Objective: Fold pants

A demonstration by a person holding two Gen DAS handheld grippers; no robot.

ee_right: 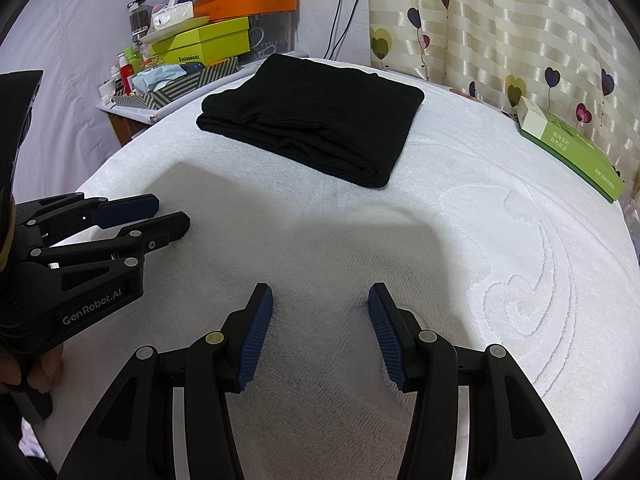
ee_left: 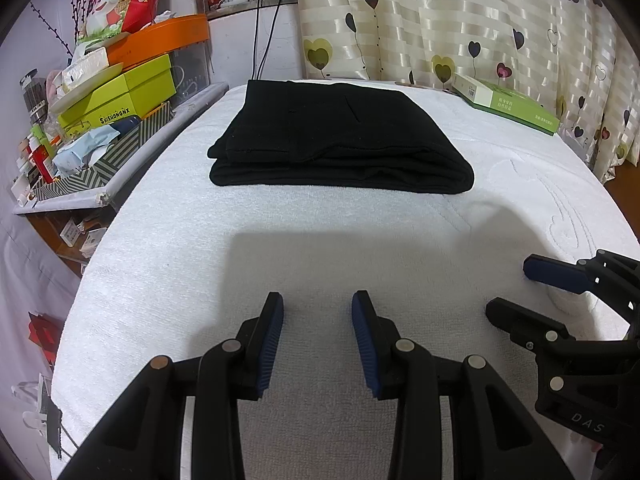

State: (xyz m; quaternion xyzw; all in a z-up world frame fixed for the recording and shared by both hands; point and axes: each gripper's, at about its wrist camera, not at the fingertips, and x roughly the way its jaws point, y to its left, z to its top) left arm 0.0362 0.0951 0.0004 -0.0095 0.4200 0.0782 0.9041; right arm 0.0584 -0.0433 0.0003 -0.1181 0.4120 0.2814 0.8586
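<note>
Black pants [ee_left: 336,136] [ee_right: 316,120] lie folded into a compact rectangle on the white towel-covered table [ee_left: 200,240] [ee_right: 440,220], toward its far side. My left gripper [ee_left: 318,304] hovers open over the near part of the towel, well short of the pants, with nothing between its blue pads. It also shows at the left of the right wrist view [ee_right: 168,214]. My right gripper [ee_right: 320,296] is open and empty too, level with the left one; in the left wrist view it enters from the right [ee_left: 508,288].
A cluttered side shelf [ee_left: 100,128] [ee_right: 180,76] with lime and orange boxes stands left of the table. A green box [ee_left: 508,106] [ee_right: 572,152] lies at the far right edge. A heart-patterned curtain [ee_left: 460,20] hangs behind. A hand [ee_right: 36,364] grips the left tool.
</note>
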